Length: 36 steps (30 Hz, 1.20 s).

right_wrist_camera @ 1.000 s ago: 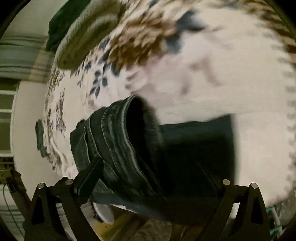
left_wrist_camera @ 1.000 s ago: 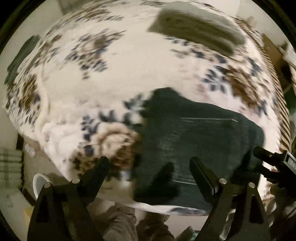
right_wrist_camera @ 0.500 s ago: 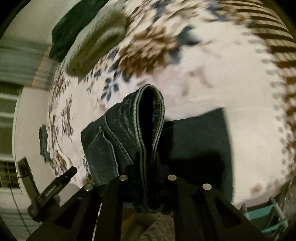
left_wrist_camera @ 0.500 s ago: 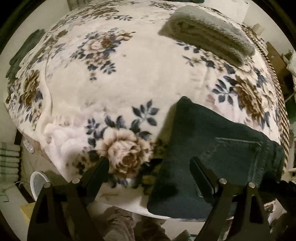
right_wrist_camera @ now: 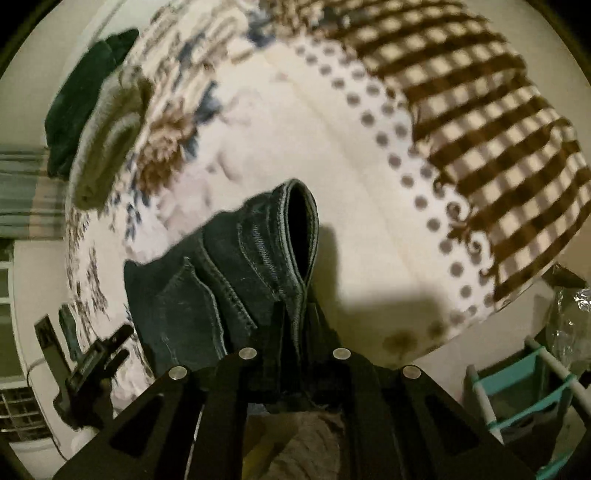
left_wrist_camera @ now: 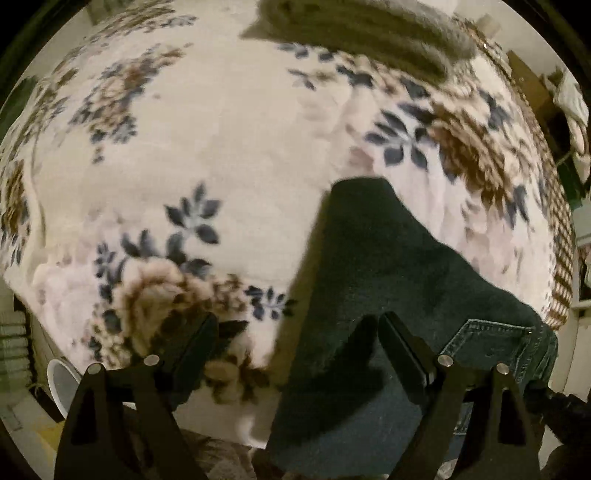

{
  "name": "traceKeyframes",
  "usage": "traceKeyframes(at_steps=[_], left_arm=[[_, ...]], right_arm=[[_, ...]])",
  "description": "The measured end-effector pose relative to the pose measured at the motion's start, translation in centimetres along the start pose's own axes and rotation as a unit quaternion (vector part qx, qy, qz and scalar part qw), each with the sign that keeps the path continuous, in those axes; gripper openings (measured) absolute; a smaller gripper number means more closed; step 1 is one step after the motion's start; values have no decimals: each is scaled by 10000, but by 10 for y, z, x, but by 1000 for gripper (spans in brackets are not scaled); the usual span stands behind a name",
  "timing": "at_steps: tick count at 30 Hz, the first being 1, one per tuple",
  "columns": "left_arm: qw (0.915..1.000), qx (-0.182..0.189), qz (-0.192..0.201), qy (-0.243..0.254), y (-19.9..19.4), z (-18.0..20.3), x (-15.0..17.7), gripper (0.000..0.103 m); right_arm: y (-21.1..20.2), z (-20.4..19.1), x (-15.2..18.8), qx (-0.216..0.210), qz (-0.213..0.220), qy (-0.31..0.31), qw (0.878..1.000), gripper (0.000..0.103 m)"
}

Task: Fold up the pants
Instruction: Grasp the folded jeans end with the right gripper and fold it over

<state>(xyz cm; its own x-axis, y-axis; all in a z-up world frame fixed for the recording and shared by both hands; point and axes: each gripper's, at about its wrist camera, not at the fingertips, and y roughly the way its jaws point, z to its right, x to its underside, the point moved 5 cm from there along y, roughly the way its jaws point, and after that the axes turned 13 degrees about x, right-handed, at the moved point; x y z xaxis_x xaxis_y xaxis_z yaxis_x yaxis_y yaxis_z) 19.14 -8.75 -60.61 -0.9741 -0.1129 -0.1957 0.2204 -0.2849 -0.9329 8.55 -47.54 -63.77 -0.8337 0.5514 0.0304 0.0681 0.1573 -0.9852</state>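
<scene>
Dark denim pants (left_wrist_camera: 388,280) lie folded on a floral blanket (left_wrist_camera: 221,147) near the bed's front edge. My left gripper (left_wrist_camera: 295,332) is open above the blanket, its right finger (left_wrist_camera: 402,347) over the pants' left part, holding nothing. My right gripper (right_wrist_camera: 295,314) is shut on the waistband of the pants (right_wrist_camera: 229,273) and holds that end lifted off the bed, the band's edge looping open just past the fingertips. The left gripper also shows in the right wrist view (right_wrist_camera: 92,358) at the lower left.
A folded grey-green towel (left_wrist_camera: 369,33) lies at the far side of the bed; it also shows in the right wrist view (right_wrist_camera: 107,136) beside a dark green cloth (right_wrist_camera: 81,99). A brown checked cover (right_wrist_camera: 491,147) lies to the right. A teal-and-white rack (right_wrist_camera: 524,402) stands by the bed.
My right gripper went from open around the pants to shut on the waistband and lifted it toward the bed's right side. The pants slid right in the left view.
</scene>
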Motion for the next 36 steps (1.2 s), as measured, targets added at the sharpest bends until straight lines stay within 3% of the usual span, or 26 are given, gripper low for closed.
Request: traceKeyframes(at_steps=[5, 10, 15, 19, 22, 24, 27, 29, 31, 33, 36], left_arm=[[9998, 93, -125, 77, 9, 3, 1, 88], [9995, 188, -231, 73, 15, 3, 5, 88], [9988, 355, -337, 52, 24, 2, 12, 88], [9971, 614, -425, -137, 29, -3, 17, 88], [9928, 984, -496, -464, 37, -12, 22, 88], [9894, 1186, -527, -650, 41, -17, 26, 88], [9865, 1350, -533, -757, 44, -19, 30, 88], [9850, 1425, -560, -792, 45, -20, 35, 88], [9837, 1488, -583, -819, 48, -19, 39, 88], [9836, 1492, -587, -820, 47, -16, 40, 88], [9838, 1482, -588, -816, 48, -12, 37, 88]], right_arm=[[-3, 10, 8, -83, -16, 131, 9999, 59], [41, 20, 33, -380, -902, 262, 9949, 59], [57, 32, 32, -549, -985, 741, 9909, 58], [58, 28, 39, -848, -952, 583, 9901, 66], [74, 26, 35, -1410, -1101, 572, 9822, 83], [78, 19, 33, -1436, -1223, 386, 9813, 91], [78, 3, 36, -1387, -1378, -235, 9804, 95], [76, -4, 36, -1420, -1302, -462, 9802, 92], [77, -5, 36, -1324, -1221, -470, 9825, 78], [70, -8, 35, -1348, -1058, -516, 9839, 53], [55, -21, 27, -1426, -813, -586, 9847, 43]])
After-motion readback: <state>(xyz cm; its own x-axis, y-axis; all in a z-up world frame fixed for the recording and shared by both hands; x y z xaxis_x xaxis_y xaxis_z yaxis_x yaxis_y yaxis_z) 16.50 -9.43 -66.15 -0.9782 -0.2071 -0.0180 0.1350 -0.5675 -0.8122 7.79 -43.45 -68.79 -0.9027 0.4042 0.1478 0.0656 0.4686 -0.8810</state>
